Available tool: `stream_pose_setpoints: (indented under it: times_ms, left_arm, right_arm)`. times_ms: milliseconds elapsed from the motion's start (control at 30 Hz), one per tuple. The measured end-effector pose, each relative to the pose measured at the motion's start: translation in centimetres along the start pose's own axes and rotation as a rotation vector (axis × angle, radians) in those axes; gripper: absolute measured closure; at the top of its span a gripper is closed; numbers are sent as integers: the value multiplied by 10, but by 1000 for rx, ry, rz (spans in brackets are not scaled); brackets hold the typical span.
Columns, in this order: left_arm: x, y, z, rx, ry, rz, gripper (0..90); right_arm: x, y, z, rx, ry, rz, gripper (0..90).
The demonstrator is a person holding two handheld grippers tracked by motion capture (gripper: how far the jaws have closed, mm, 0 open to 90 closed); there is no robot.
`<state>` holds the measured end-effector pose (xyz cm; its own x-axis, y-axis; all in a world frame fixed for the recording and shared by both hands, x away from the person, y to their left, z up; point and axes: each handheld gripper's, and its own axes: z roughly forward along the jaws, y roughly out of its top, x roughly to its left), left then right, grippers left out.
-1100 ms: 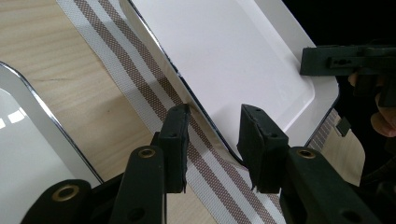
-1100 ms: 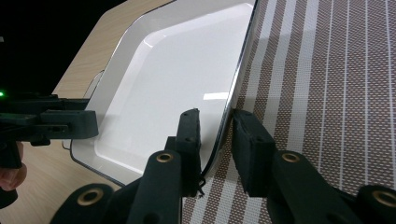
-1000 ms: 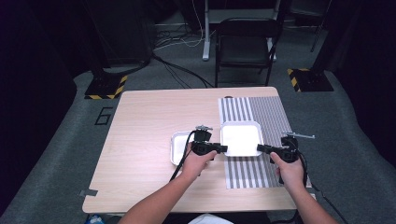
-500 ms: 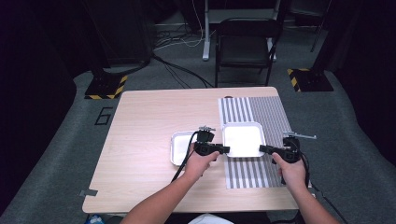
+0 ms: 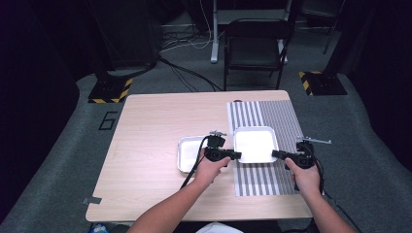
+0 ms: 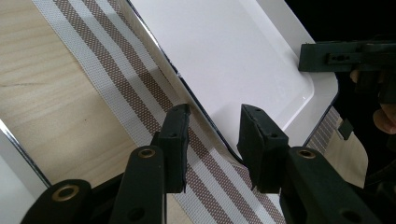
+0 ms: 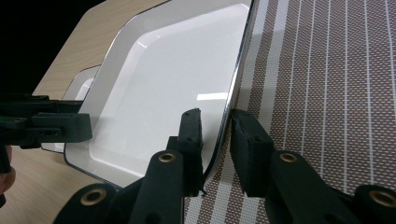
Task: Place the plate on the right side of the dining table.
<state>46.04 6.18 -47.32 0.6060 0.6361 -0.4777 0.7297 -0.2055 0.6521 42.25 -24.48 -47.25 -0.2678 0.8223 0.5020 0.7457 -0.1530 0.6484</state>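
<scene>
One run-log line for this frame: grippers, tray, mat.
left gripper: astride tray rim, grip unclear | right gripper: shut on white tray | tray: on striped mat | second tray: on table

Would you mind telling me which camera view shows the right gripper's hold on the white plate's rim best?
The right gripper view: the right gripper straddles the white plate rim, one jaw on each side. The high view shows the plate whole but the grip tiny. The left gripper view shows that gripper far off at the plate edge.

Thing: the glossy white square plastic tray (image 5: 255, 143) I'm working on.
Pose: flat, open side up, empty.
Place: on the grey striped woven mat (image 5: 277, 121), just beside a second white tray (image 5: 187, 153).
</scene>
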Motion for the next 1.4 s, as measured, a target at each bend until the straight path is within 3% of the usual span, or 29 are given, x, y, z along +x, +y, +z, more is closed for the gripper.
stream_pose_setpoints:
  times_ms: [600, 1400]
  left_arm:
    - [0, 1, 21, 3, -20, -24, 636]
    - [5, 3, 41, 4, -10, -27, 641]
  right_arm:
    - [-15, 0, 0, 1, -39, 12, 743]
    - [-30, 4, 9, 16, -87, 16, 757]
